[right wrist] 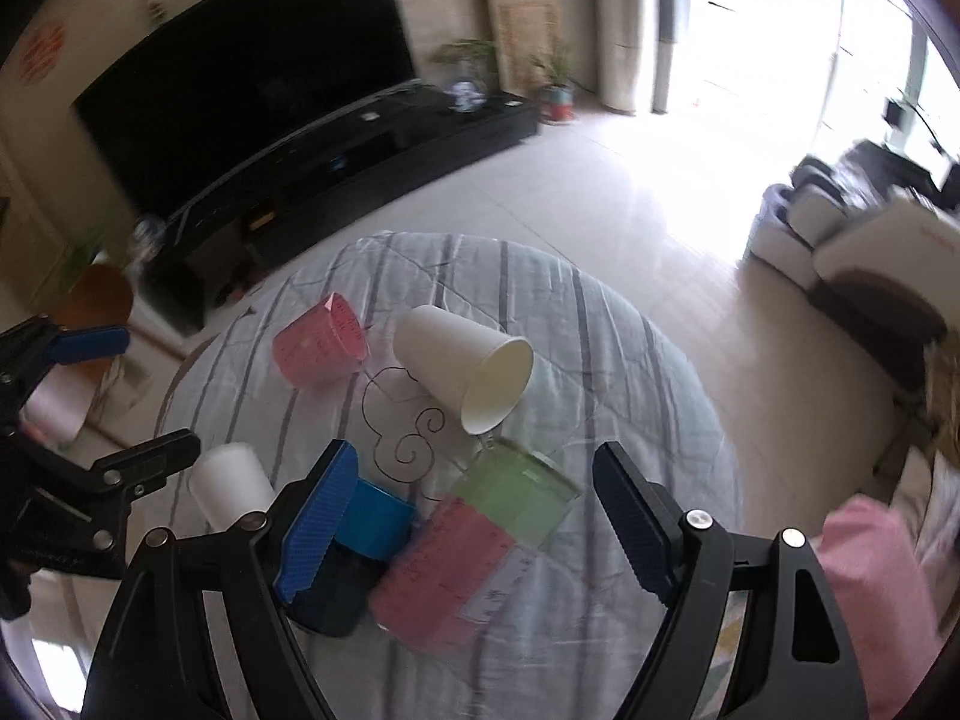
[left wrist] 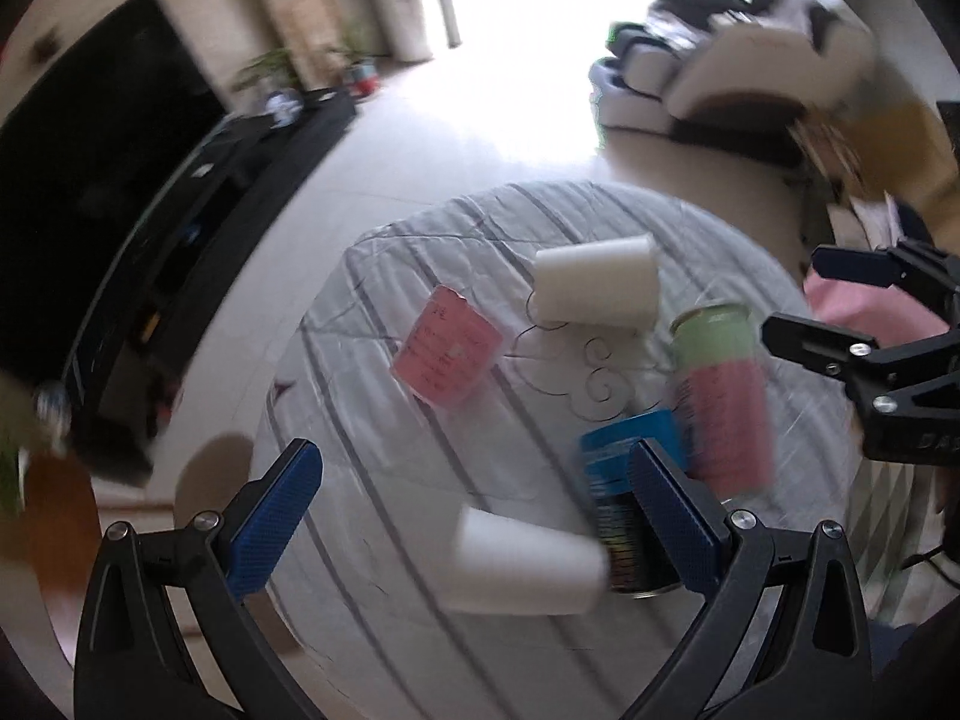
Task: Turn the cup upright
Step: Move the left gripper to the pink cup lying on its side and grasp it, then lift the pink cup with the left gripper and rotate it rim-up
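Right wrist alone shows the cup's open mouth; both grippers spread

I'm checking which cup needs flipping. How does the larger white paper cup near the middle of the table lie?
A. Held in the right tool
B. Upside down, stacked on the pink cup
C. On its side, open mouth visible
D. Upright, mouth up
C: in the right wrist view the white paper cup lies tipped on the striped cloth, its open mouth showing, apart from the pink cup; the right tool is open and empty.
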